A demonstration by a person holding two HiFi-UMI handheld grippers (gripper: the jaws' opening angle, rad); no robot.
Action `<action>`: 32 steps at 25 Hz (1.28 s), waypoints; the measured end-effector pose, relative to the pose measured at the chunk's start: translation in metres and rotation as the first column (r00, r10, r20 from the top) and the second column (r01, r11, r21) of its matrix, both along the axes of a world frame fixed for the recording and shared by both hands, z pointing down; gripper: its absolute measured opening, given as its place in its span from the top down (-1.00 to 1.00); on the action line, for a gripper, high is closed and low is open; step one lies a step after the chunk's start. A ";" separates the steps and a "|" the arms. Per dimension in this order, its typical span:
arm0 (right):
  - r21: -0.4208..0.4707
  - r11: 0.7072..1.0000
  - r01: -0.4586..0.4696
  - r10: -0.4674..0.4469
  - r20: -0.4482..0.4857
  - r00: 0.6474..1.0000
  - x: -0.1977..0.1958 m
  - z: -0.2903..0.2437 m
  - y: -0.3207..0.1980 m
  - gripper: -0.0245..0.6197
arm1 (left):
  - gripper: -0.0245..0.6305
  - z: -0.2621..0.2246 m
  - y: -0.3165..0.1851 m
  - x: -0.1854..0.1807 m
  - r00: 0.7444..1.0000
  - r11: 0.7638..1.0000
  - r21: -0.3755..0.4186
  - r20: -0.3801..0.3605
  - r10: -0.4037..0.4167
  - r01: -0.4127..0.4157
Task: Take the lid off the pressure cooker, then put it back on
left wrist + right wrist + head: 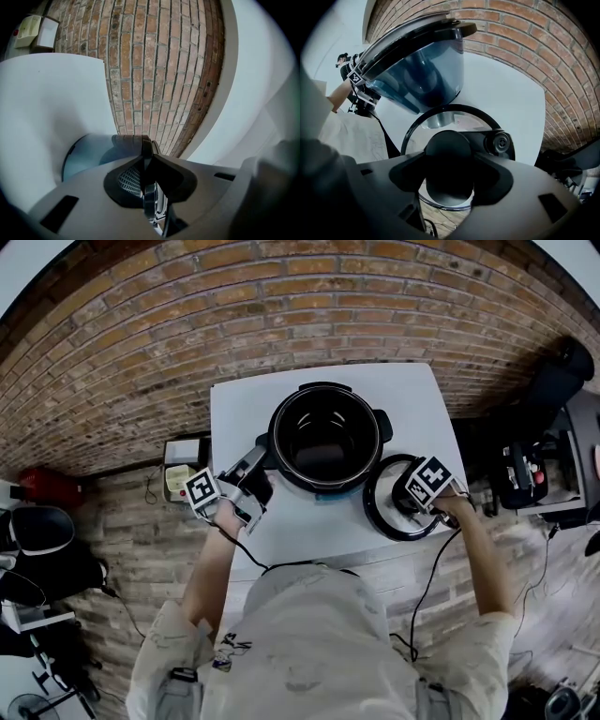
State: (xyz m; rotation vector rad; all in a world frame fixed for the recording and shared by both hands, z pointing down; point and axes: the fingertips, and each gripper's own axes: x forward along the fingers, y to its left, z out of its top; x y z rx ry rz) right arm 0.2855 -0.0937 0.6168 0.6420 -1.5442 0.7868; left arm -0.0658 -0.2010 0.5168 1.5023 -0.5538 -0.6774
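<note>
The pressure cooker (281, 442) stands open on the white table (244, 409), its dark pot empty. My left gripper (261, 463) is shut on the cooker's left side handle (133, 140), which shows as a thin black edge between the pads (129, 180). The round lid (377, 510) sits flat at the table's front right corner, to the right of the cooker (422, 70). My right gripper (410, 493) points down on it, shut on the lid's black knob (447, 161). The lid's near edge overhangs the table. Whether it rests on the table I cannot tell.
The table is small, and the cooker takes up most of its middle. A brick floor surrounds it. A small box (183, 474) lies on the floor to the left, black equipment (534, 465) stands to the right, and a cable (427, 587) trails from the right gripper.
</note>
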 end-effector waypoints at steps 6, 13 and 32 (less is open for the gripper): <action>0.047 0.999 -0.004 0.004 -0.011 1.000 -0.001 0.018 -0.007 0.01 | 0.73 -0.001 0.000 0.000 1.000 1.000 0.005 -0.005 -0.004 0.004; 0.066 0.998 0.014 -0.012 -0.030 0.999 -0.005 0.034 -0.008 0.01 | 0.73 -0.001 -0.001 0.000 1.000 1.000 0.008 -0.008 -0.009 0.009; 0.006 0.998 0.056 -0.055 -0.068 0.996 -0.005 0.036 -0.006 0.01 | 0.72 0.000 0.000 0.000 1.000 1.000 0.014 -0.008 0.007 -0.006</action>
